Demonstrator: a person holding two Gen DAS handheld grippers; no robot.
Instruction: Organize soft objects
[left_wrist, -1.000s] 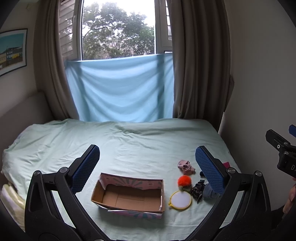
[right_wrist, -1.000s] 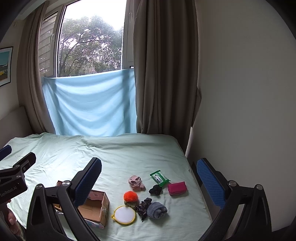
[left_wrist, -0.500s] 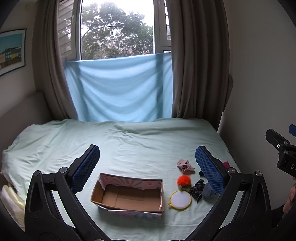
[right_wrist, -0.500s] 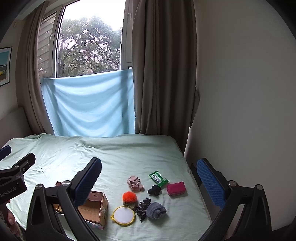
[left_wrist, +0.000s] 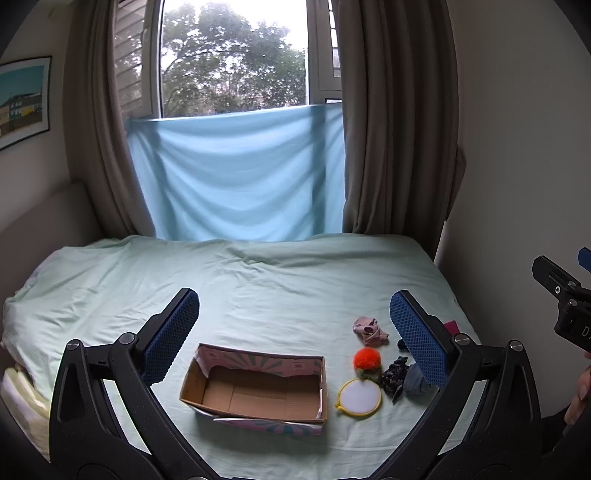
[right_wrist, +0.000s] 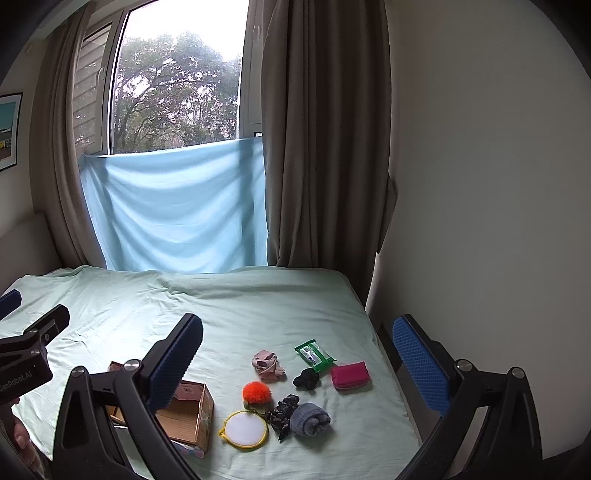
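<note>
With both your left gripper (left_wrist: 293, 328) and right gripper (right_wrist: 297, 356) spread wide and empty, lower onto the orange pompom (right_wrist: 256, 391) squarely, pinching gently toward the cardboard box (left_wrist: 255, 387).

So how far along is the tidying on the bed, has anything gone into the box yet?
Nothing looks done: the cardboard box is empty. Nothing is in hand either; the left gripper and right gripper are both open above the bed. Everything is left, lying beside the box: orange pompom, grey rolled cloth, pink cloth, dark scrunchie.
</note>
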